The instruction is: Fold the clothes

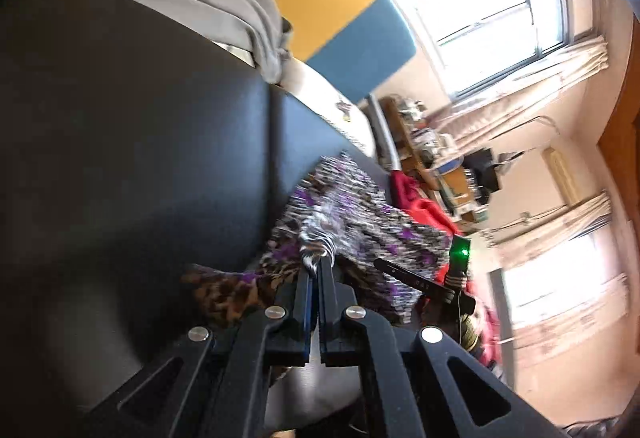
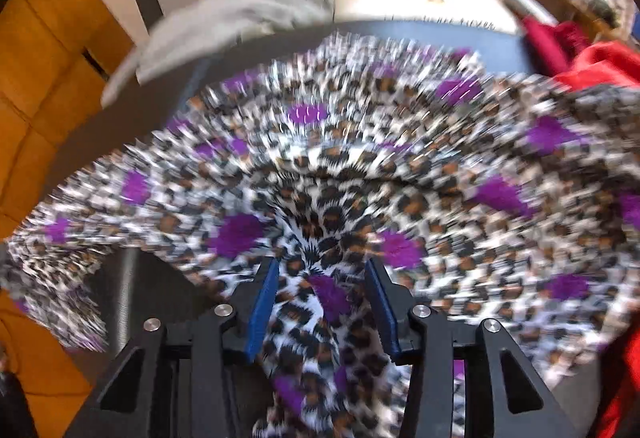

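Tabletop [image 1: 132, 142] fills the left of my left wrist view, dark and mostly bare, with a pale grey garment [image 1: 208, 2] heaped at its far edge. Moving right, my left gripper [image 1: 316, 266] has its jaws clenched on a bunched fold of the leopard-print garment [image 1: 360, 214], the white, brown and purple cloth pinched right at the fingertips and trailing away from them over the tabletop's edge. Just right of that cloth I see a dark device with a green light [image 1: 460, 252], and a red garment [image 1: 424, 210] lies behind it. Farther right are a cluttered shelf [image 1: 424, 142], curtains and bright windows [image 1: 492, 22].

On my right wrist view, orange cabinet fronts [image 2: 44, 78] stand at the far left, then the same grey garment [image 2: 224, 22] at the tabletop's [image 2: 160, 90] back edge. The leopard-print garment [image 2: 360, 166] spreads across nearly the whole middle, blurred with motion. My right gripper [image 2: 320, 278] has its jaws parted, the blue pads [image 2: 262, 314] standing clear on either side of a ridge of the print cloth; the cloth runs between them, but I see neither pad pressing on it. At the far right the red garment [image 2: 592, 62] touches the print cloth's edge.
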